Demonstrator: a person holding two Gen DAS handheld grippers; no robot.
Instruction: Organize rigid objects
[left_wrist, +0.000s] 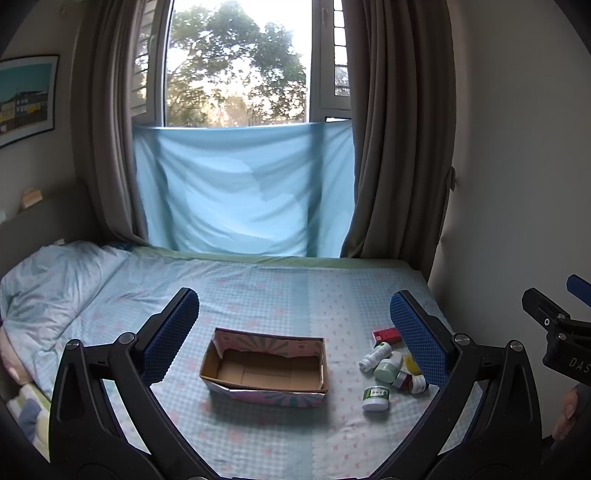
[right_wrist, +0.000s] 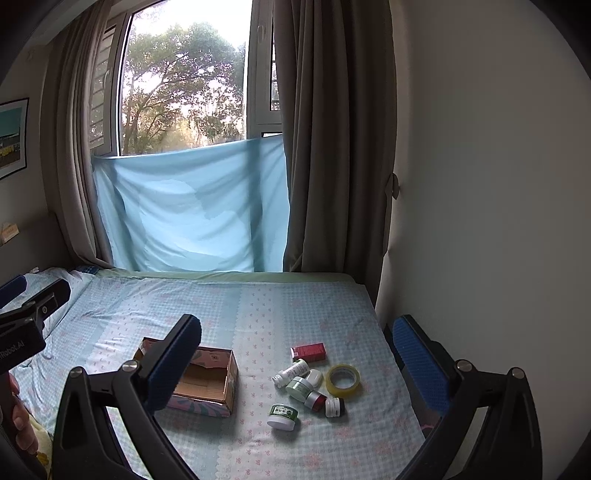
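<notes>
An open, empty cardboard box (left_wrist: 264, 365) (right_wrist: 207, 384) sits on the bed. To its right lies a cluster of small items: a red carton (right_wrist: 308, 351) (left_wrist: 386, 335), a white bottle on its side (right_wrist: 291, 372) (left_wrist: 375, 354), a green jar (right_wrist: 283, 416) (left_wrist: 375, 398), a pale green jar (right_wrist: 300, 387), a red-capped jar (right_wrist: 316, 400) and a yellow tape roll (right_wrist: 342, 380). My left gripper (left_wrist: 293, 332) is open and empty, hovering above the box. My right gripper (right_wrist: 297, 354) is open and empty, above the cluster.
The bed (left_wrist: 258, 295) has a blue checked sheet, with a rumpled duvet (left_wrist: 55, 288) at the left. A blue cloth (left_wrist: 240, 192) and curtains hang at the window behind. A wall (right_wrist: 480, 221) bounds the bed's right side.
</notes>
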